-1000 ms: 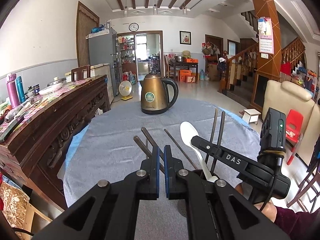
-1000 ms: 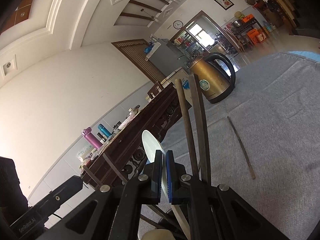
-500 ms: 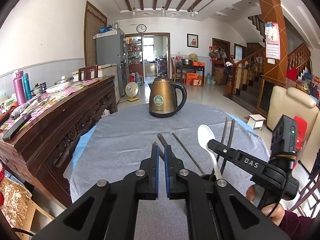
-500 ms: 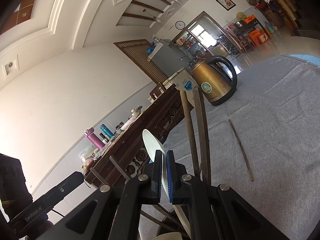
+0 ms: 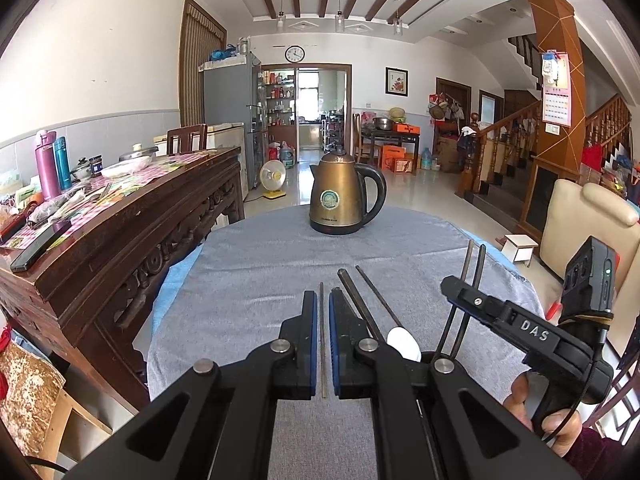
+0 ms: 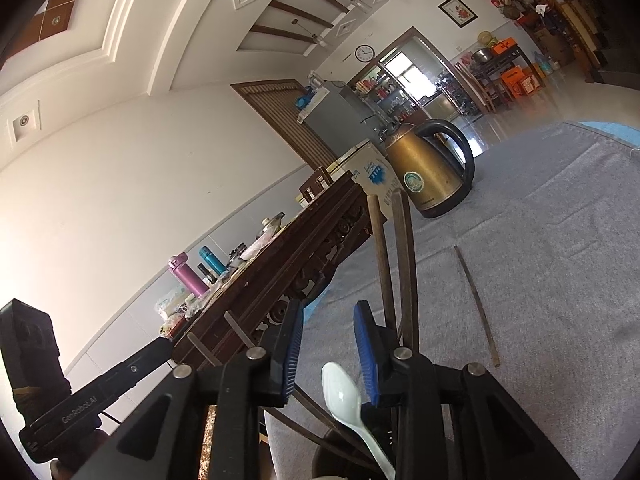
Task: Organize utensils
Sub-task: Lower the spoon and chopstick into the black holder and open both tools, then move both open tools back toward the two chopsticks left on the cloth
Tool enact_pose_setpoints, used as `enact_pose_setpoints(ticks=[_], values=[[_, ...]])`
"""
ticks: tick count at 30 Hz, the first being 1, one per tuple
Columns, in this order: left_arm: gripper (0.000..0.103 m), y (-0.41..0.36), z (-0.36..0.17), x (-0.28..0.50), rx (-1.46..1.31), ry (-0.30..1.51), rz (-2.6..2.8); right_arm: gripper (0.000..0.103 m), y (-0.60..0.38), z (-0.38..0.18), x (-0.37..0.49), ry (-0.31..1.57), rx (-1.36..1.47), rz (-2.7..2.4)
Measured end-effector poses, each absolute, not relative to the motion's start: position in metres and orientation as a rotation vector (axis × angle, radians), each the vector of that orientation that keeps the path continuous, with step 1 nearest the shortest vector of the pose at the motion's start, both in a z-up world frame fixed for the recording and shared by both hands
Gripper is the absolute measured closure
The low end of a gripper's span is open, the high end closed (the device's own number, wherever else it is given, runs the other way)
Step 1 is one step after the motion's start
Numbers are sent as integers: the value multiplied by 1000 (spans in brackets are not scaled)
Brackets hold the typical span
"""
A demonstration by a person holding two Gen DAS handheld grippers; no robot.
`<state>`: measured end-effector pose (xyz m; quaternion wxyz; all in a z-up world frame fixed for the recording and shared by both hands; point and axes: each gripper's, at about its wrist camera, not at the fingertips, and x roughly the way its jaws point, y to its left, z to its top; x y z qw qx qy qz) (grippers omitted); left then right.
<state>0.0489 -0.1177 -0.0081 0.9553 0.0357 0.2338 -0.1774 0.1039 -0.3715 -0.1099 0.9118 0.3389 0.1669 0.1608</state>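
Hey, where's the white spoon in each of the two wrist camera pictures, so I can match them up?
Left wrist: the white spoon peeks out low, right of centre, beside the left gripper's right finger.
Right wrist: it sits at the bottom centre, bowl up, between the opening jaws of the right gripper, untouched by them.
Shared landmark: the bronze kettle on the grey tablecloth.

Cloth-covered table [image 5: 260, 280] under kettle [image 5: 340, 196], chopstick [image 6: 476, 304].
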Motion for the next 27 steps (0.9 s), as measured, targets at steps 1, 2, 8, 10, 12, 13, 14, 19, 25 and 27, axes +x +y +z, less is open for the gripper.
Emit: enact_pose_setpoints(ticks=[1,2,8,10,12,13,14,19,25,27], values=[[99,-117,-8,49,72,476,-359,73,-372,-108,103,340,698,331],[99,-117,-8,50,70,478,-358,73,-373,-107,102,336,699,330],[80,-109,-10,56,47,493,-339,73,-386,-90,91,282,704,311],[72,-106,-10,56,39,487,-326,73,-394,-84,86,258,710,301],[71,-103,-9,57,36,483,-318,73,-401,-79,81,238,718,286],[69,-101,-10,58,36,485,-317,72,-406,-76,79,225,722,274],[61,-100,-10,60,35,489,-313,71,-411,-74,76,213,725,261],[46,-95,-13,66,35,504,-258,68,-431,-71,68,195,745,195],[44,-88,-22,74,54,540,-174,49,-443,-76,65,209,762,147],[42,-84,-25,77,59,549,-147,49,-444,-77,65,217,759,141]])
